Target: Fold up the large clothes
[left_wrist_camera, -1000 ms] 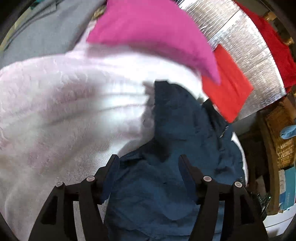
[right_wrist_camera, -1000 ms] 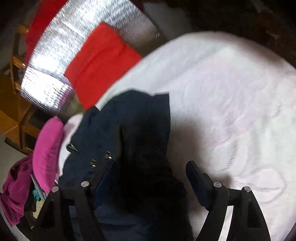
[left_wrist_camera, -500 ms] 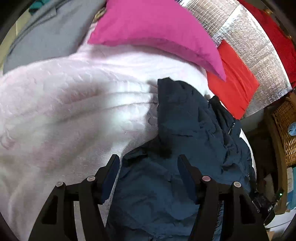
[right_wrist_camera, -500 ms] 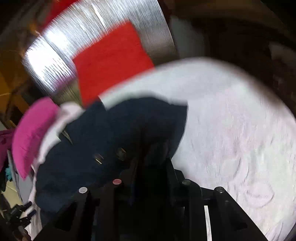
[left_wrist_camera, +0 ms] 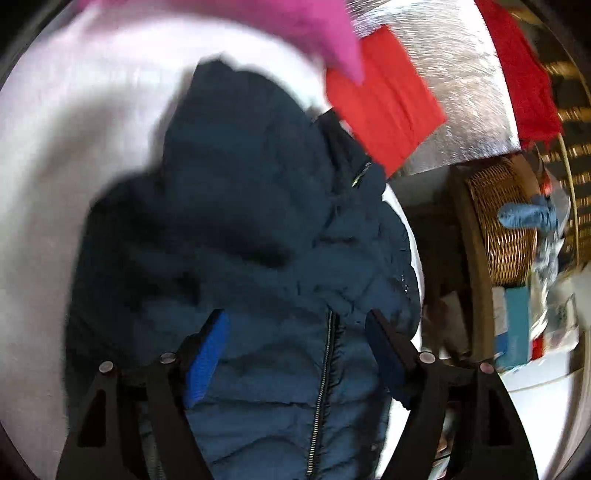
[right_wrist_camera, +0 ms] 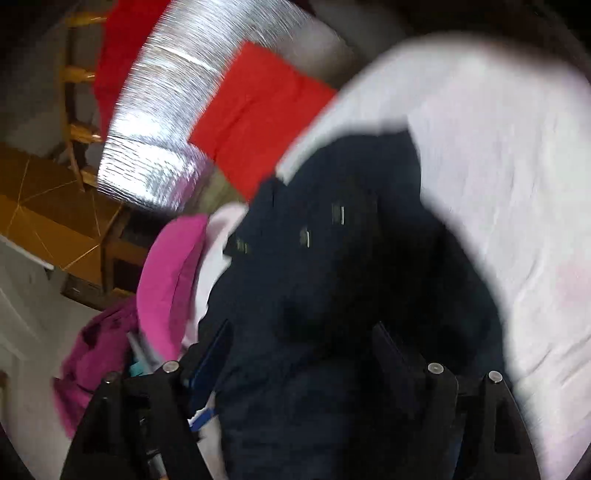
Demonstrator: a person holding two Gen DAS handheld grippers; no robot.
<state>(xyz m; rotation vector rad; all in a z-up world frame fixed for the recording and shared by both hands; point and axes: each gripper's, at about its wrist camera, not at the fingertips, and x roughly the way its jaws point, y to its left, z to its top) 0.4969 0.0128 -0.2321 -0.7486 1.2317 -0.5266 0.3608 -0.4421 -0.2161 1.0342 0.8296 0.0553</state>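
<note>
Pink pillow (left_wrist_camera: 314,29), perhaps overlapping jacket (left_wrist_camera: 258,229)

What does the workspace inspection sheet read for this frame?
Surface: pale pink textured bedspread.
Job's things: dark navy quilted zip jacket, crumpled on the bedspread, not yet folded.
Clutter: magenta pillow; red cloth.
Grippers: left gripper and right gripper open over the jacket, jaws just been opening, pads not pressing fabric.
Cables: nothing seen.
Surroundings: silver foil panel; wicker basket; wooden ladder.
</note>
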